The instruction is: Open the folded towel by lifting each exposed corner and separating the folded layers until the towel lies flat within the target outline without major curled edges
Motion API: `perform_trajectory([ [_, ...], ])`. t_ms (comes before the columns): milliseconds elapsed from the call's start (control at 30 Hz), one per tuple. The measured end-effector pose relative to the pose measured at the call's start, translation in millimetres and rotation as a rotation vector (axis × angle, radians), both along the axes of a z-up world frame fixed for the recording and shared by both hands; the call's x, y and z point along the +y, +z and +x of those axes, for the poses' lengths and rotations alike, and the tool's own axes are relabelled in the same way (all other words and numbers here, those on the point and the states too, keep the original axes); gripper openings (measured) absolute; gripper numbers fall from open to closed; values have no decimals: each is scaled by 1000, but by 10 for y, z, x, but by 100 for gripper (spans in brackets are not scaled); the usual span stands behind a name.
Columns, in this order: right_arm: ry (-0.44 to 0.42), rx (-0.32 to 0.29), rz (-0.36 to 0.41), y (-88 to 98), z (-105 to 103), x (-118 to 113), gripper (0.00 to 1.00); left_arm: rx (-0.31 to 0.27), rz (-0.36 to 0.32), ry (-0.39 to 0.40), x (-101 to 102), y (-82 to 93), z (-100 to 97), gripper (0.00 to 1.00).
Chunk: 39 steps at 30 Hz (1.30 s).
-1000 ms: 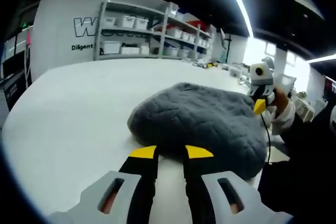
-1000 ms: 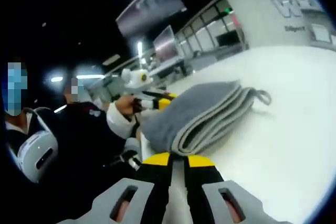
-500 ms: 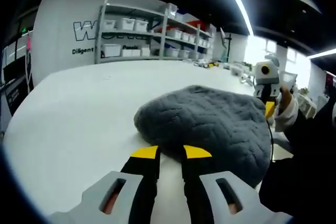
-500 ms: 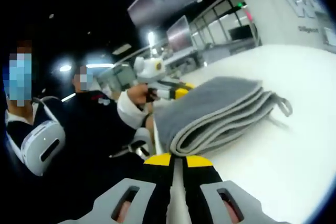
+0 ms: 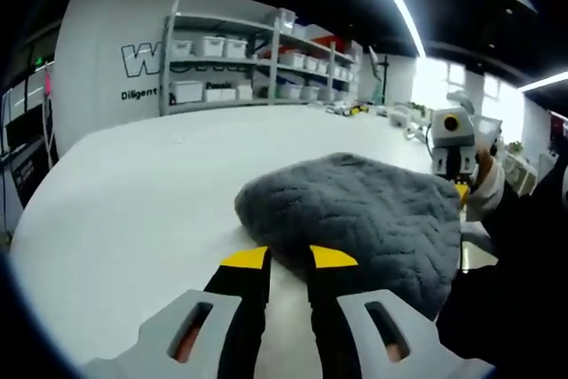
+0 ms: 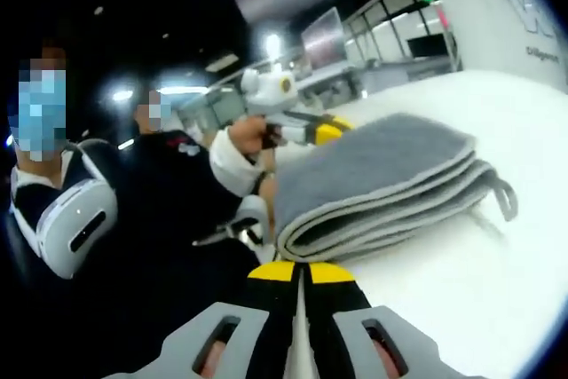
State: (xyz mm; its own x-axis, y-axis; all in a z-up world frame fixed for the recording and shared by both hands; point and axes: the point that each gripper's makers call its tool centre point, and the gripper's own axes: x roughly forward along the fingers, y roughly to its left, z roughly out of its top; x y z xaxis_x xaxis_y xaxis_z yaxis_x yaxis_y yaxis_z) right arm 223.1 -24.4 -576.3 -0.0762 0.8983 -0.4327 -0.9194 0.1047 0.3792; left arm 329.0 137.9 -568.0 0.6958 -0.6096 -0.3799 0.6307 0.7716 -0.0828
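A folded grey towel (image 5: 355, 219) lies on the white table (image 5: 133, 184), its quilted top facing up. My left gripper (image 5: 288, 257) stands open just short of the towel's near edge, with nothing between its yellow tips. In the right gripper view the towel (image 6: 382, 179) shows its stacked folded layers and a hanging loop (image 6: 506, 199) at the right. My right gripper (image 6: 300, 271) is shut and empty, low in front of the fold. Each gripper appears in the other's view: the right gripper (image 5: 461, 187) at the towel's far side, the left gripper (image 6: 325, 130) behind the towel.
Shelves with white bins (image 5: 231, 59) stand beyond the table's far side. A person in dark clothes (image 6: 169, 219) is close to the table edge by the towel. Open white tabletop (image 6: 497, 299) spreads to the right of the towel in the right gripper view.
The right gripper's jaws have come together from a narrow gap. Both cameras shifted a little, so the towel sits further right in the right gripper view. The towel itself lies as before.
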Motion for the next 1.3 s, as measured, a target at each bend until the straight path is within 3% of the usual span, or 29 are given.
perform_trajectory([
  [167, 9, -12, -19, -38, -18, -23, 0, -25, 1, -34, -61, 145, -88, 19],
  [367, 17, -17, -41, -97, -51, -28, 0, -111, 28, -115, -249, 425, -283, 26],
  [433, 18, -20, -45, -98, -35, -36, 0, -120, 16, -186, -408, 503, -418, 28],
  [533, 21, -25, -46, -97, -10, -47, 0, -161, 72, -261, -573, 557, -564, 33],
  [633, 22, -23, -45, -100, -7, -47, 0, -191, 139, -335, -744, 562, -722, 41],
  [867, 23, -28, -46, -111, -29, -44, 0, -206, 164, -406, -983, 533, -876, 51],
  [1300, 26, -26, -50, -140, -78, -30, 0, -198, 172, -467, -1205, 414, -948, 44],
])
